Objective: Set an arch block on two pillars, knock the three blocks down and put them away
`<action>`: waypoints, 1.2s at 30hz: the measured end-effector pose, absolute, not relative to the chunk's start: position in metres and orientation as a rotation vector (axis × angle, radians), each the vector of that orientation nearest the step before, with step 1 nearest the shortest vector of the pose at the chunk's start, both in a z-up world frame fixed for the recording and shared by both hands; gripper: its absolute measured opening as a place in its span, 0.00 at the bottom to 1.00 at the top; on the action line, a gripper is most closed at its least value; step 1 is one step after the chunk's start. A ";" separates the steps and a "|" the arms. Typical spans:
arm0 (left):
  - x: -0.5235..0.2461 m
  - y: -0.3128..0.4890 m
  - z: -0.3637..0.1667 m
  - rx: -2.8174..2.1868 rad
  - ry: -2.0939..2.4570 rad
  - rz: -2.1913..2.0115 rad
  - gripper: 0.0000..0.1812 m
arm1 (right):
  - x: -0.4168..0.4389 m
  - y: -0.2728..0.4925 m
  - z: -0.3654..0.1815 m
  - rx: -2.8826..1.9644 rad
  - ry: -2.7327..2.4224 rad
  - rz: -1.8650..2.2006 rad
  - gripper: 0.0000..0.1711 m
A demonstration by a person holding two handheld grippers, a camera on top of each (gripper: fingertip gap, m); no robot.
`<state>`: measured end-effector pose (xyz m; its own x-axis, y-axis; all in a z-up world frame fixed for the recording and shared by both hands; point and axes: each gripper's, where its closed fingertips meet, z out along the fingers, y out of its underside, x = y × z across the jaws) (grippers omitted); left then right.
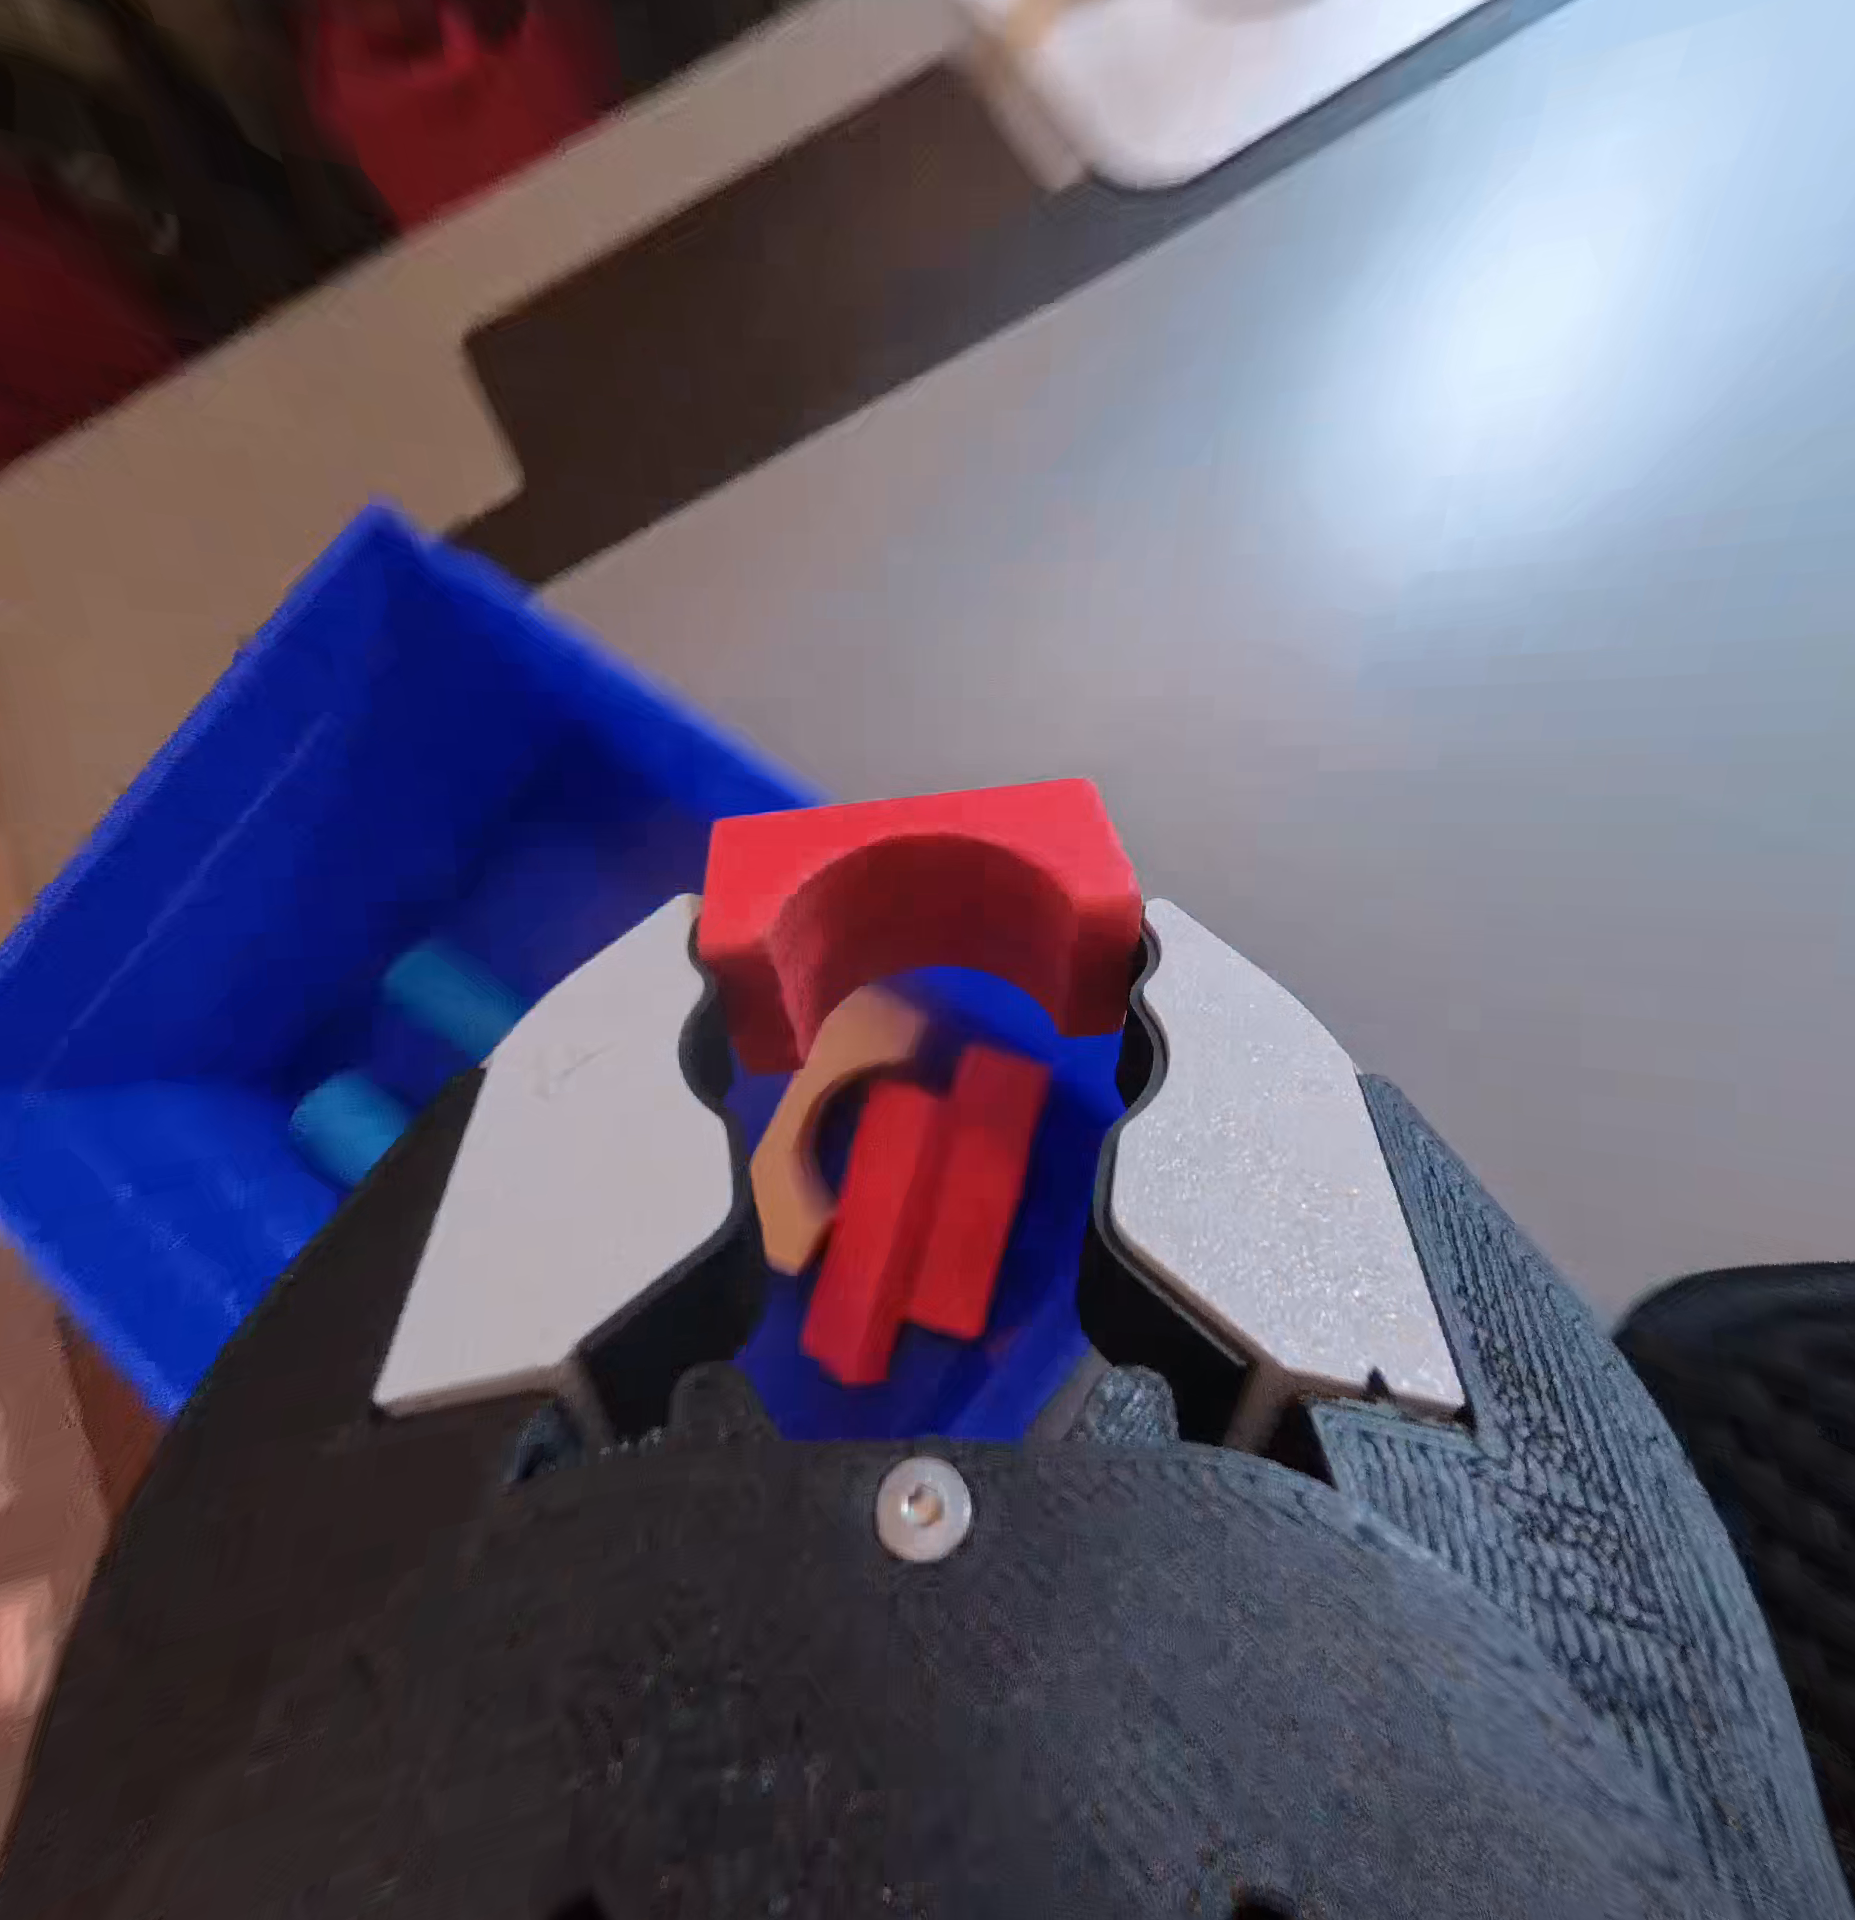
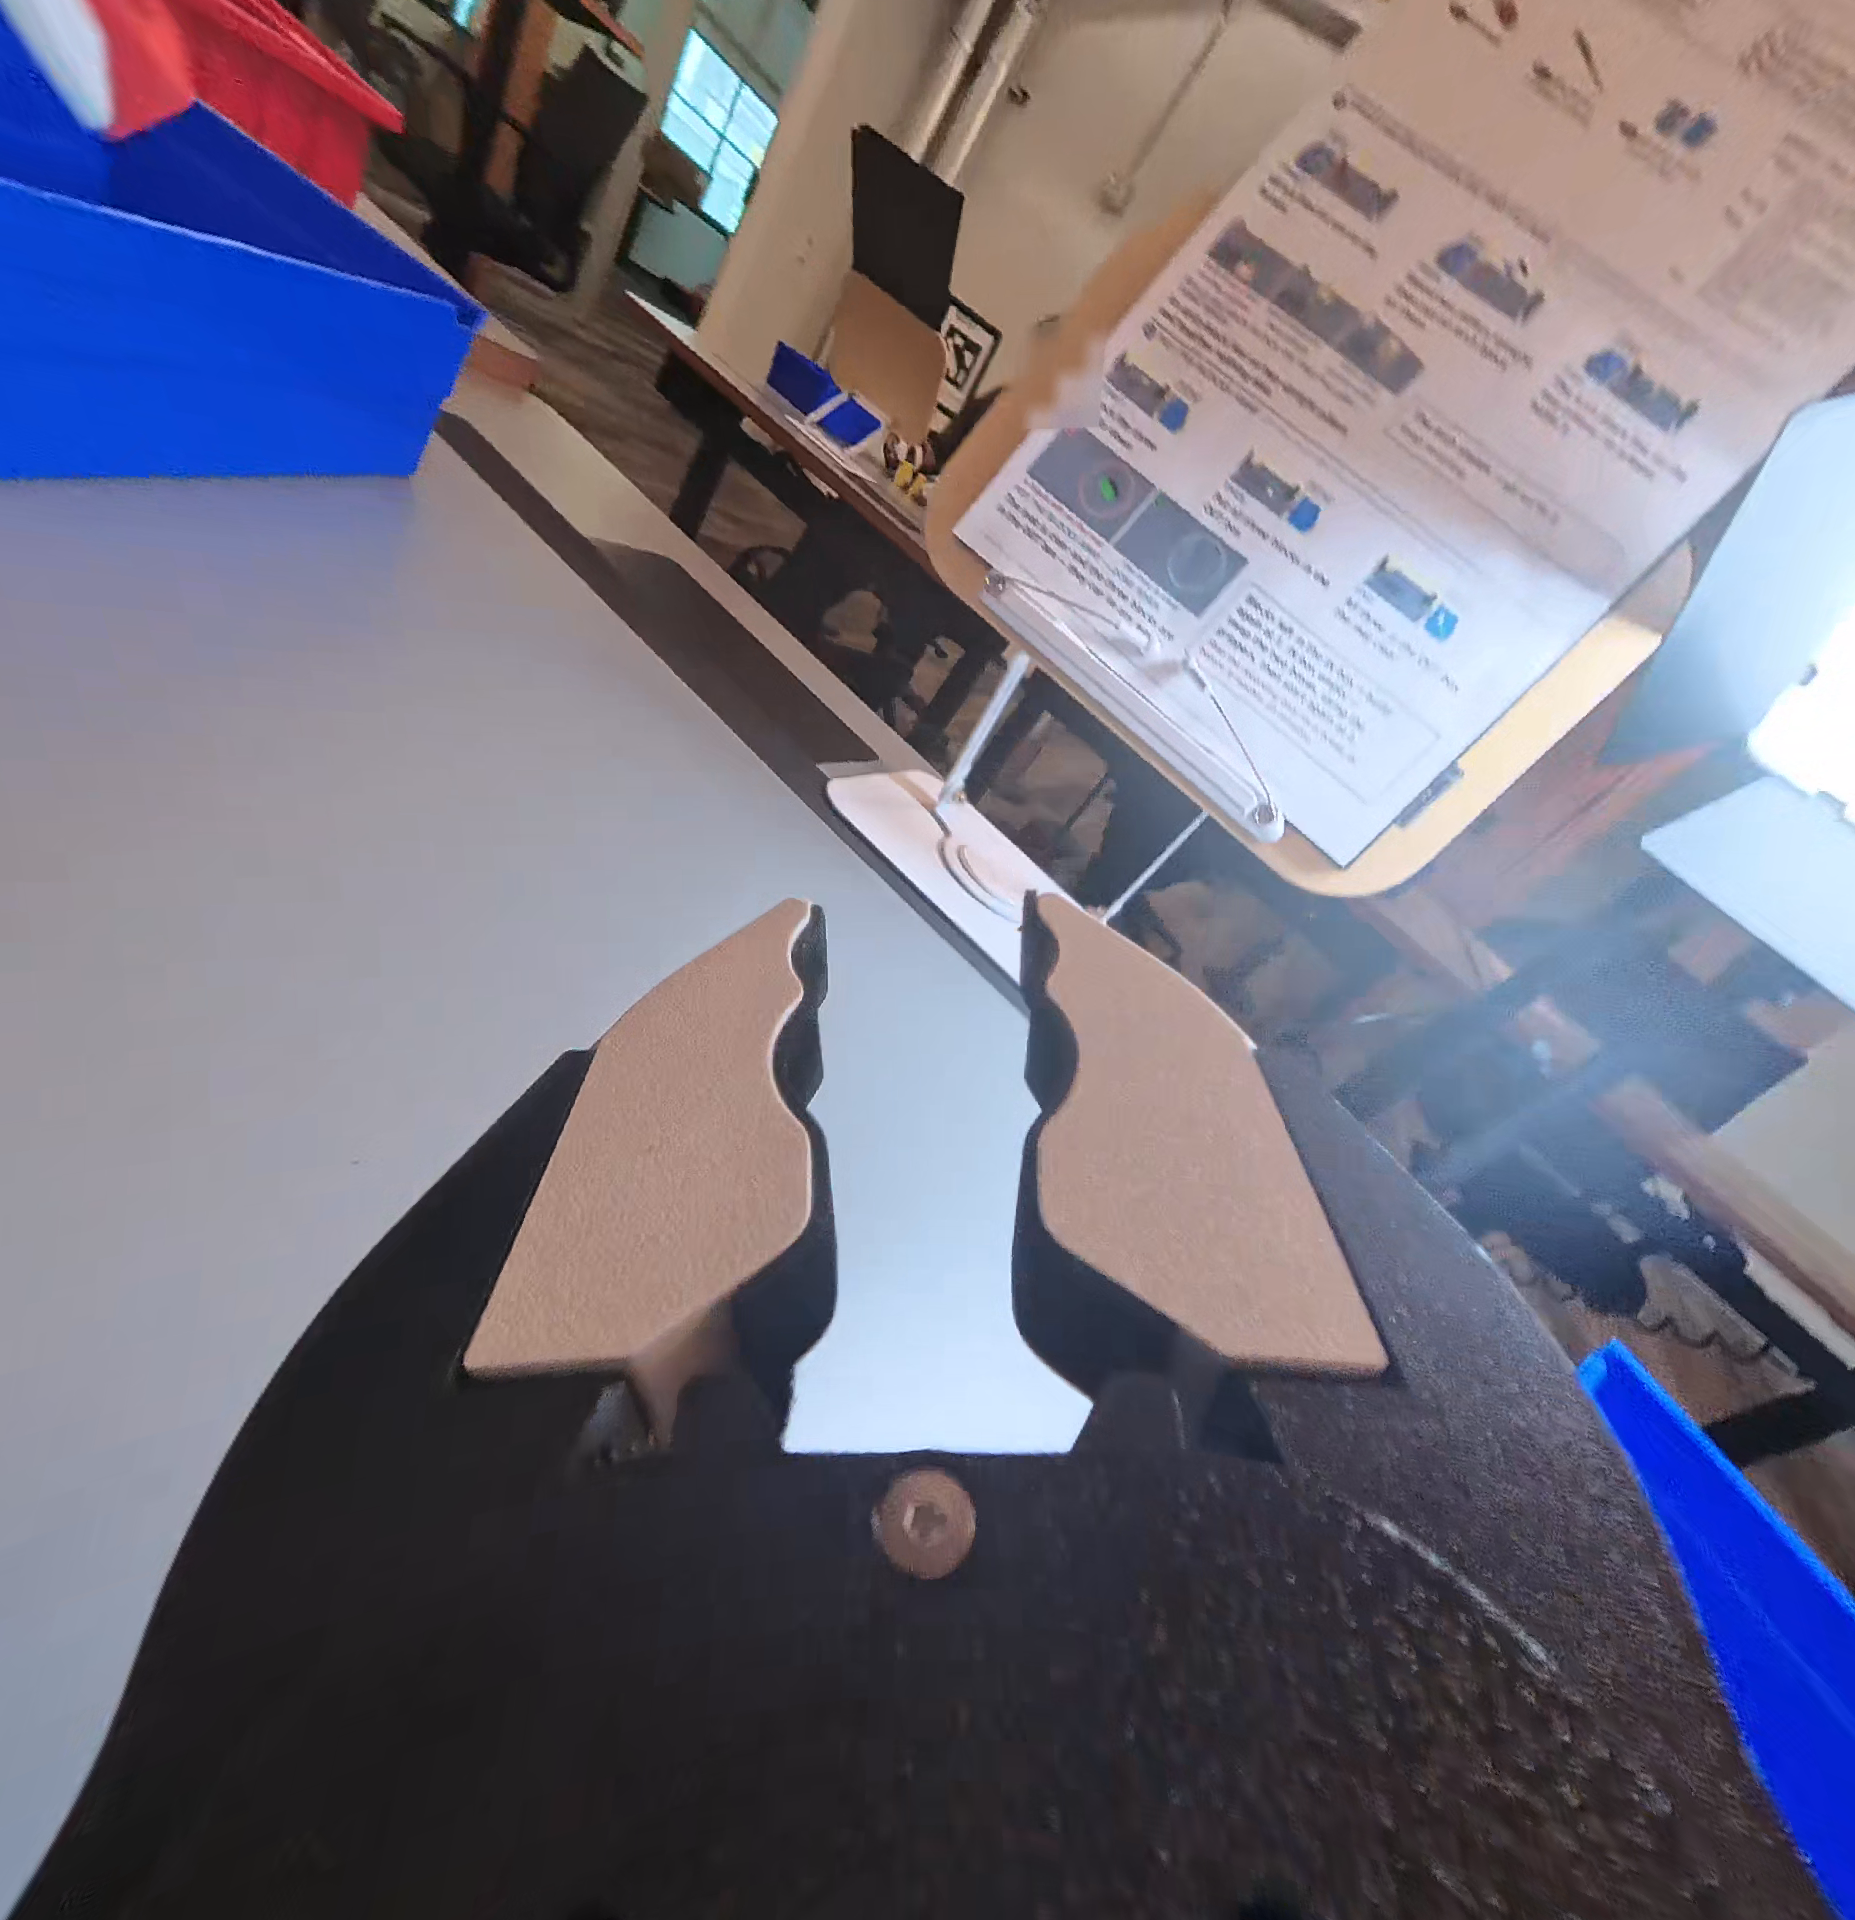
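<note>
In the left wrist view, my left gripper is shut on a red arch block, held by its ends at the fingertips, opening toward me. It hangs over a blue bin. In the bin lie an orange arch block, two red bar blocks and two light blue cylinders. In the right wrist view, my right gripper is open and empty, low over the grey table. The same blue bin stands at the far left of that view.
The grey table stretches to the right of the bin. At its far edge stands a white document stand holding a printed sheet. A red bin shows behind the blue one. Another blue bin edge is at the lower right. The tips of one gripper are about 40 cm away from the tips of the other.
</note>
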<state>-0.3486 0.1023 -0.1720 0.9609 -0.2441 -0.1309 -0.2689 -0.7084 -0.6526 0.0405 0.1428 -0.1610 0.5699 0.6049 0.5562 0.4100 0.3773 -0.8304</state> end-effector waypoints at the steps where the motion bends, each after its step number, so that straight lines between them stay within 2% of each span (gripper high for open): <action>1: -0.373 0.101 -0.192 -2.477 0.301 0.051 0.42 | 0.045 0.146 -0.163 -1.267 -1.008 0.169 0.21; 6: -0.430 0.090 -0.283 -2.826 0.194 -0.004 0.42 | 0.049 0.152 -0.180 -1.346 -1.016 0.172 0.21; 8: -0.425 0.104 -0.281 -2.774 0.097 -0.159 0.42 | 0.047 0.152 -0.184 -1.346 -1.035 0.151 0.21; 16: -0.450 0.128 -0.285 -2.794 0.001 -0.086 0.42 | 0.043 0.152 -0.194 -1.371 -1.070 0.153 0.20; 19: -0.465 0.136 -0.287 -2.776 -0.046 -0.018 0.44 | 0.045 0.153 -0.194 -1.382 -1.062 0.164 0.20; 23: -0.476 0.150 -0.268 -2.665 -0.026 0.053 0.46 | 0.047 0.154 -0.194 -1.382 -1.057 0.170 0.18; 27: -0.499 0.149 -0.261 -2.651 -0.113 0.139 0.43 | 0.045 0.155 -0.199 -1.397 -1.070 0.183 0.18; 30: -0.529 0.148 -0.267 -2.654 -0.228 0.278 0.37 | 0.043 0.153 -0.201 -1.393 -1.088 0.173 0.17; 36: -0.554 0.157 -0.287 -2.689 -0.376 0.283 0.29 | 0.042 0.154 -0.207 -1.404 -1.108 0.156 0.16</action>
<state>-0.5536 0.1565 -0.2871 0.9431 0.3012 -0.1405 0.2182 -0.8800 -0.4218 0.0422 0.1535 -0.2073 0.5253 0.6750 0.5182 0.5051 0.2428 -0.8282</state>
